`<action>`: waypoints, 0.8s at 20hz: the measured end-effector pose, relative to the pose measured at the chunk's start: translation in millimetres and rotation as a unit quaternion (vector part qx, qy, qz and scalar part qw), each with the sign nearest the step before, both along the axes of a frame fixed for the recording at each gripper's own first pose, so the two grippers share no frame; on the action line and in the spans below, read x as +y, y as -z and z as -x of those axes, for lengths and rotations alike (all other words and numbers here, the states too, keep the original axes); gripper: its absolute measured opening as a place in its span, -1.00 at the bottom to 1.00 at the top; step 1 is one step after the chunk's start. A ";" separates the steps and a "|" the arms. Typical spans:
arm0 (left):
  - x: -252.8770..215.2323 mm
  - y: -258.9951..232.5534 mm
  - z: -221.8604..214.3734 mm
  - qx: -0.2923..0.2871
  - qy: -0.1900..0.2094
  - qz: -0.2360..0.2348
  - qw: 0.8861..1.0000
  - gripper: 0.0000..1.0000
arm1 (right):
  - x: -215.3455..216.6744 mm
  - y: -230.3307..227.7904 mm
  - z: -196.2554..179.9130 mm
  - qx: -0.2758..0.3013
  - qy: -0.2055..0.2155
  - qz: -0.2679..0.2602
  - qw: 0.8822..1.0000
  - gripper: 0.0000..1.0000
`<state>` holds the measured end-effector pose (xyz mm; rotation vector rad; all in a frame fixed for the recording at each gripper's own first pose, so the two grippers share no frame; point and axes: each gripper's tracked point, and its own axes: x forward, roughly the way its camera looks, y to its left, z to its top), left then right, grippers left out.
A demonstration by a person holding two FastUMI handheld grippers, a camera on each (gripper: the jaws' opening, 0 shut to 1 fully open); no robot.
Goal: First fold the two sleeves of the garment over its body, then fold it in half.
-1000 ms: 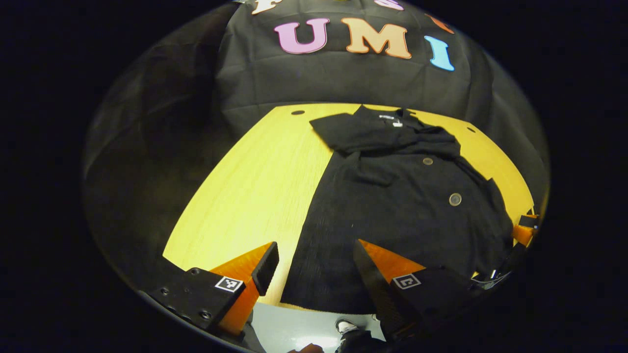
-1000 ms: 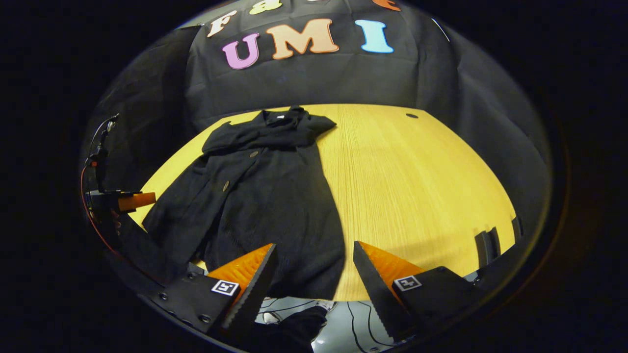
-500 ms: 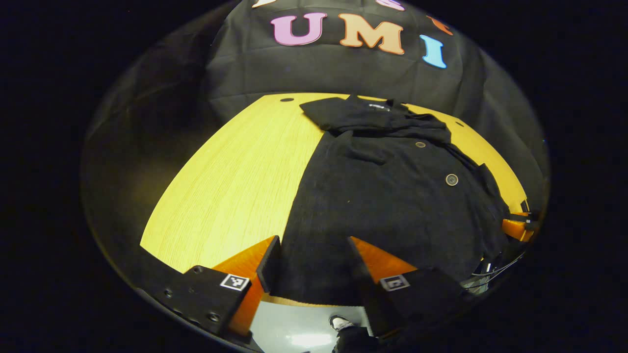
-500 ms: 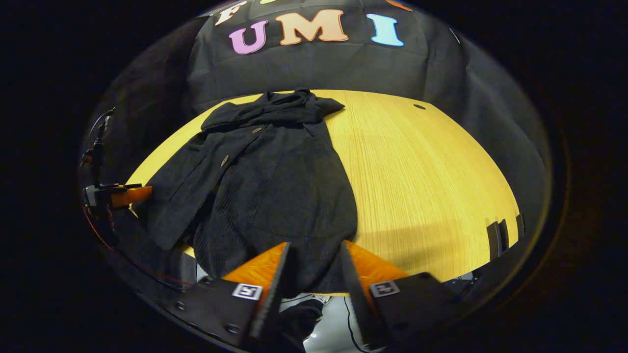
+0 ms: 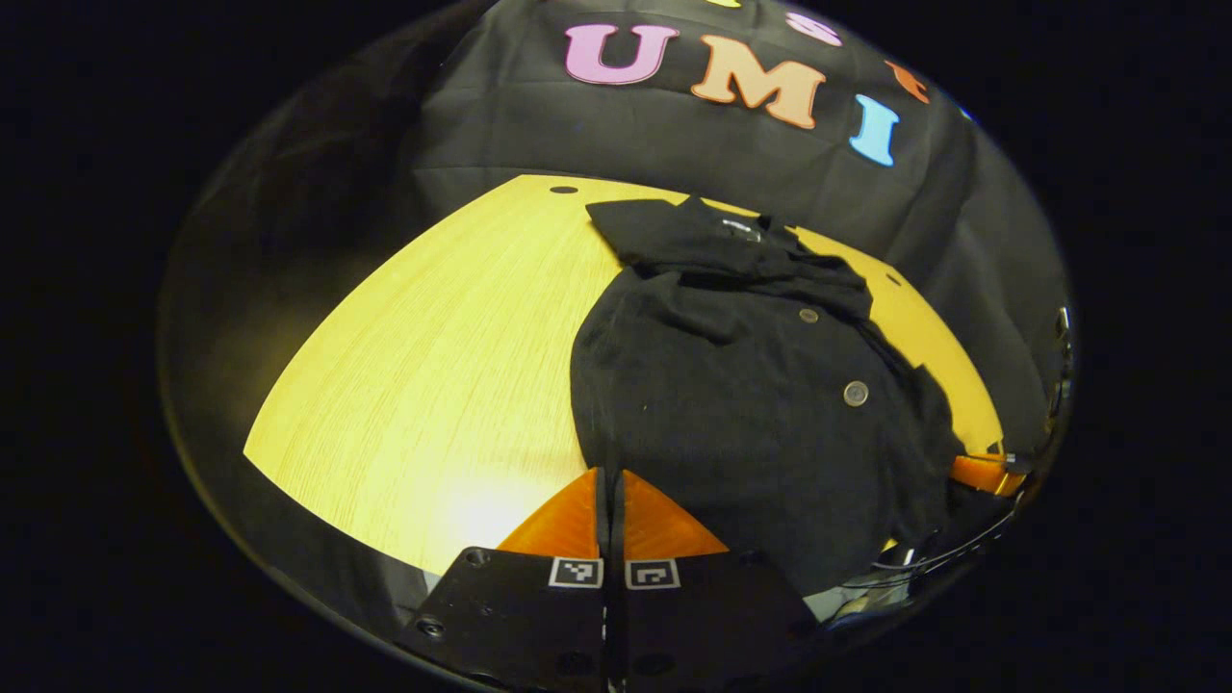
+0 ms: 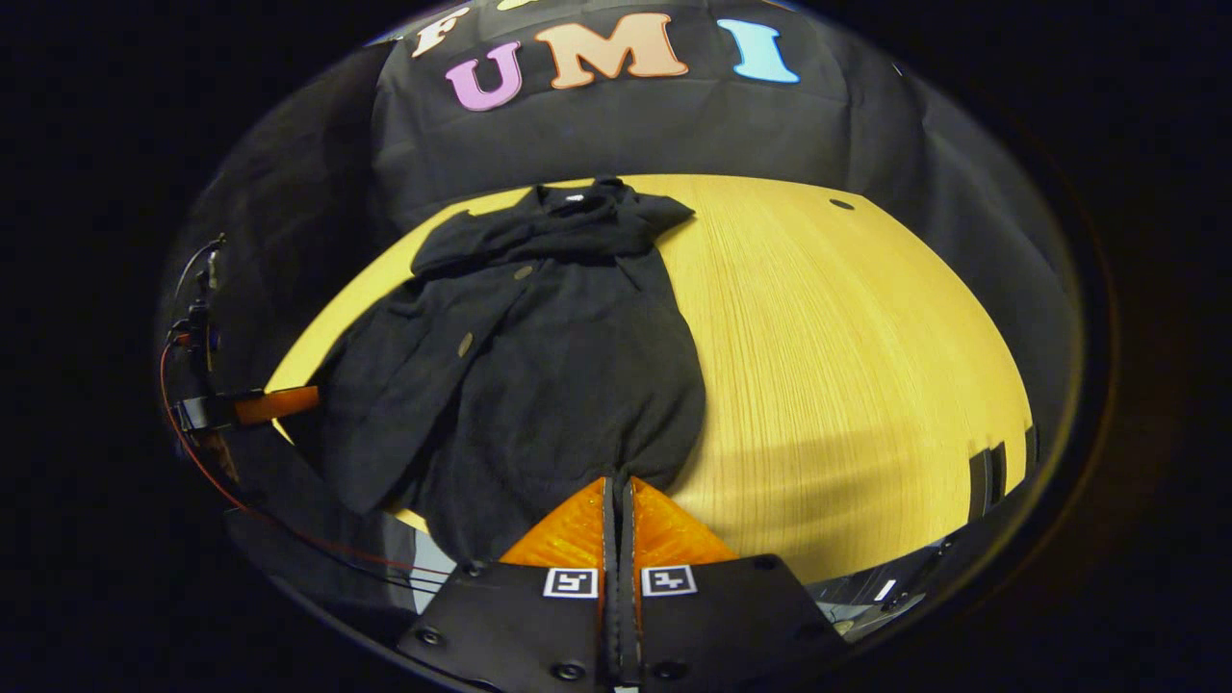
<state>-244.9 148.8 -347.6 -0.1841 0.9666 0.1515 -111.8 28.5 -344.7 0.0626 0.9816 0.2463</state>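
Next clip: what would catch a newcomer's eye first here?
The black buttoned garment sprawled on the yellow wooden table, collar toward the wall. Then both grippers, the left gripper and the right gripper, each pinched shut on a corner of the garment's near hem at the table's front edge.

Garment (image 5: 741,385) plain black, faint ribbed texture, round dull grey-brown buttons (image 5: 855,393), small white tag at collar. Desk (image 5: 433,385) yellow, light wood grain, small dark holes near far edge. Gripper bodies black, black-and-white square markers (image 6: 571,582).
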 end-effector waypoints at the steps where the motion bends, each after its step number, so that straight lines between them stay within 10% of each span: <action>1: 1.6 -9.2 -5.0 0.003 -0.006 0.002 1.000 -1.00 | 4.6 -13.8 -14.3 -0.024 -0.006 -0.013 1.000 -0.96; 16: -9.1 -139.9 -199.2 -0.167 0.020 0.011 0.986 -1.00 | 32.2 -141.1 -168.7 -0.183 -0.017 -0.049 0.982 -0.96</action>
